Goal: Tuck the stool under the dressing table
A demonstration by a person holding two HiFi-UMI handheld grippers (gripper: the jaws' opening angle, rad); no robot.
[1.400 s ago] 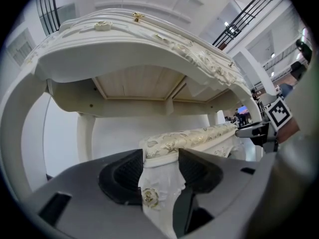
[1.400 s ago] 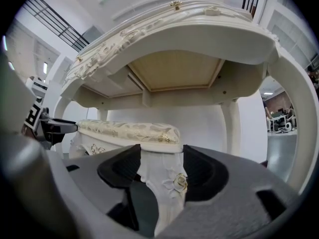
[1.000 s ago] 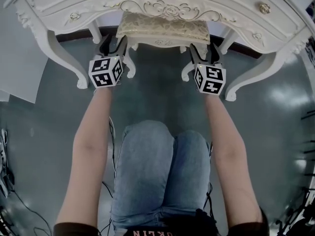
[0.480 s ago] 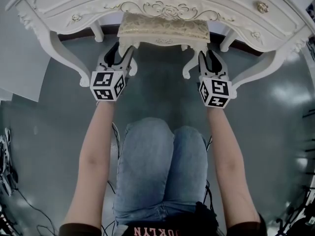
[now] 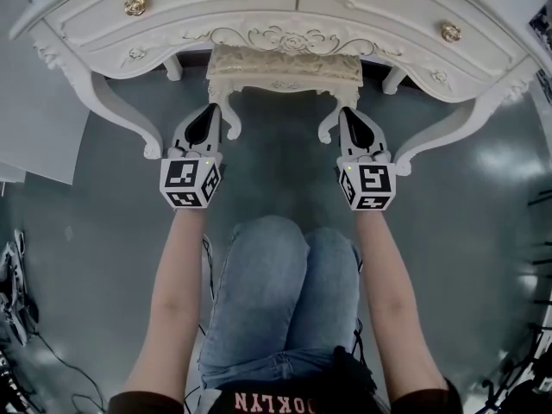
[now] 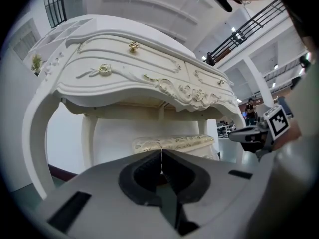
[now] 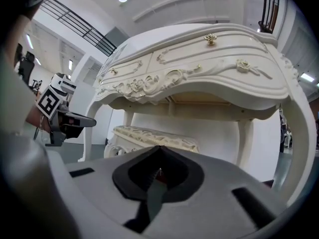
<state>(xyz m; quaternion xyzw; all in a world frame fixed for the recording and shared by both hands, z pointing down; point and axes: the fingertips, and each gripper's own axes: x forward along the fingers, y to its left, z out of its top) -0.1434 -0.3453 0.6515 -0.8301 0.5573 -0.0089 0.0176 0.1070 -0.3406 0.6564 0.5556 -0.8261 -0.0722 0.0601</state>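
The cream stool point(image 5: 285, 62) with its gold-patterned seat stands under the white dressing table point(image 5: 285, 11), between the table's curved legs. My left gripper point(image 5: 210, 110) hangs just short of the stool's front left leg, jaws shut and empty. My right gripper point(image 5: 348, 113) is likewise shut and empty before the front right leg. In the left gripper view the shut gripper point(image 6: 161, 156) points level at the stool point(image 6: 174, 143) beneath the table point(image 6: 124, 73). In the right gripper view the shut gripper point(image 7: 159, 152) faces the stool point(image 7: 149, 136) and table point(image 7: 199, 59).
The table's curved front legs point(image 5: 129, 121) point(image 5: 440, 141) flank both grippers. A white panel point(image 5: 34, 136) lies on the grey floor at left, and cables point(image 5: 13, 304) trail at lower left. The person's knees in jeans point(image 5: 285, 291) are close behind the grippers.
Both grippers drew back from the stool's front legs toward the person. Their jaws, open before, have closed on nothing. The stool stays under the table.
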